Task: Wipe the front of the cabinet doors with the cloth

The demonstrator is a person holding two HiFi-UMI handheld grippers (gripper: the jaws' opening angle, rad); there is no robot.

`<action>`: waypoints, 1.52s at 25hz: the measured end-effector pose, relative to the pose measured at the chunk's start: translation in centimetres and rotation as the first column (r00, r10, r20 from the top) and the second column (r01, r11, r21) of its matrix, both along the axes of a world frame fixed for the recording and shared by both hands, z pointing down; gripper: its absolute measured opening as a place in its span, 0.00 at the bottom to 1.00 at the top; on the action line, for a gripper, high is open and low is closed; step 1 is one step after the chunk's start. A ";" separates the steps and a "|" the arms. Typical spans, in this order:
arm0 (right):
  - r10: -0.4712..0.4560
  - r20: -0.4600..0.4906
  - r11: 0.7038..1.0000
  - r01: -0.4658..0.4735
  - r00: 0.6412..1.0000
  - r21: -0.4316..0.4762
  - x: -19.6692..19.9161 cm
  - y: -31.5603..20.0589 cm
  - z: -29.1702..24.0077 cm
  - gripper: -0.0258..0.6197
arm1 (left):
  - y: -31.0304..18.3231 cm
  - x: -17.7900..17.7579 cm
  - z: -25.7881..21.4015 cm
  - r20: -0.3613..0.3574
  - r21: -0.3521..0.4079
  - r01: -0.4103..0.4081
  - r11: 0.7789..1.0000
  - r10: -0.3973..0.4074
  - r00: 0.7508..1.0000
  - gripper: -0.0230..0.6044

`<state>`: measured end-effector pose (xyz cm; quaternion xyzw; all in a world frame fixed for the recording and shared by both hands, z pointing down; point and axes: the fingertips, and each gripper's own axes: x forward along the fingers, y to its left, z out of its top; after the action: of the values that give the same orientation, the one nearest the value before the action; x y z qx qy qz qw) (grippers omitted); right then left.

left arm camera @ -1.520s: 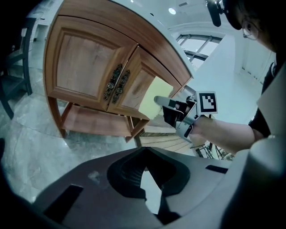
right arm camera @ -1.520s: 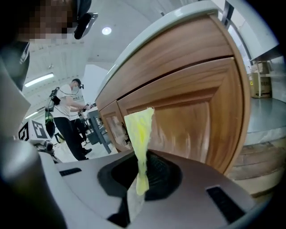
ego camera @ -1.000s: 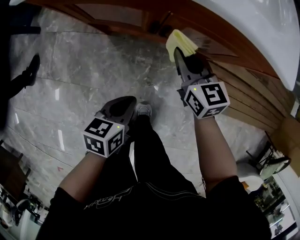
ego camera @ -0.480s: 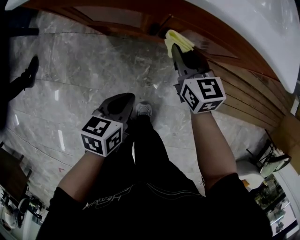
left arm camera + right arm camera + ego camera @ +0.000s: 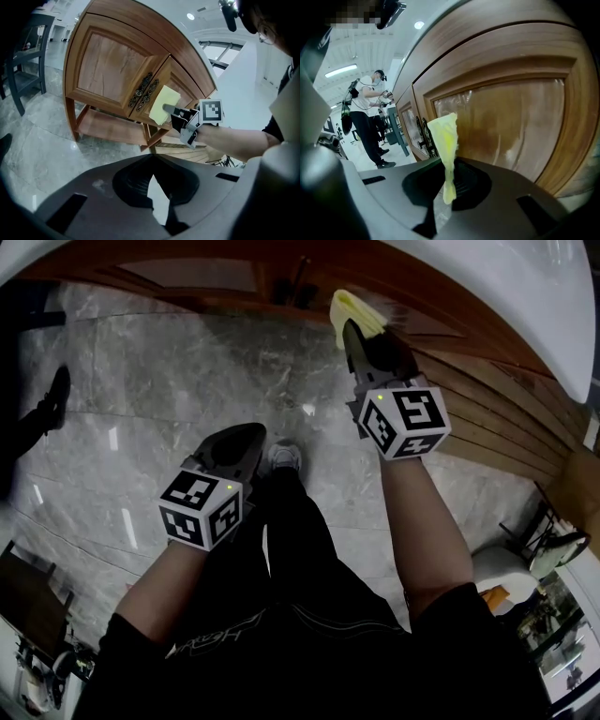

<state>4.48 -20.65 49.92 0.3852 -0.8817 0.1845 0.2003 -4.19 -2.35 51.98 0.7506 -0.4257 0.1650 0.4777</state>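
Cloth (image 5: pixel 443 136), yellow, is standing up out of the right claw (image 5: pixel 449 185), whose jaws are clamping its lower edge while the free part is rising beyond them. From the left gripper view the cloth (image 5: pixel 164 104) is lying flat over the right-hand cabinet door (image 5: pixel 180 75), just beside the dark ornate handles (image 5: pixel 143 92) at the seam between the two doors. Whether it is actually pressing on the wood cannot be confirmed.

Left claw (image 5: pixel 246 441) is hanging low over the grey marble floor (image 5: pixel 159 371), well apart from the cabinet, its jaws drawn together on nothing. Just right of it a pale shoe (image 5: pixel 285 457) is showing. Further right, the right claw (image 5: pixel 351 332) is reaching to the wooden front beneath the white top (image 5: pixel 487 282).

Obstructions: in the head view the cloth is appearing blurred, with its lower part sitting behind the claw. The left-hand door (image 5: pixel 110 63) is showing whole, whereas the right-hand door is being largely covered by cloth, claw and forearm. In the right gripper view the frame is cutting off the door panel, and a person (image 5: pixel 365 119) standing at far left is too small to detail.
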 end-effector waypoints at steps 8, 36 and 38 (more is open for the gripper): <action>0.091 -0.030 0.996 -0.091 0.995 0.014 4.7 -0.2 0.3 0.10 | 0.7 1.8 0.1 0.000 -0.009 -0.061 0.998 0.061 0.998 0.05; 0.435 -0.008 0.900 -0.435 0.901 -0.014 21.1 0.8 0.6 0.10 | 1.1 9.0 0.3 -0.003 -0.020 -0.232 0.972 0.232 0.973 0.05; 0.453 -0.015 0.891 -0.453 0.891 -0.011 22.2 1.1 0.7 0.10 | 1.1 9.4 0.2 -0.004 -0.018 -0.245 0.969 0.245 0.969 0.05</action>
<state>26.70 -19.59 50.59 0.5797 -0.7652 0.2298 0.1600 5.25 -1.26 52.17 0.7930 -0.3278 0.2262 0.4610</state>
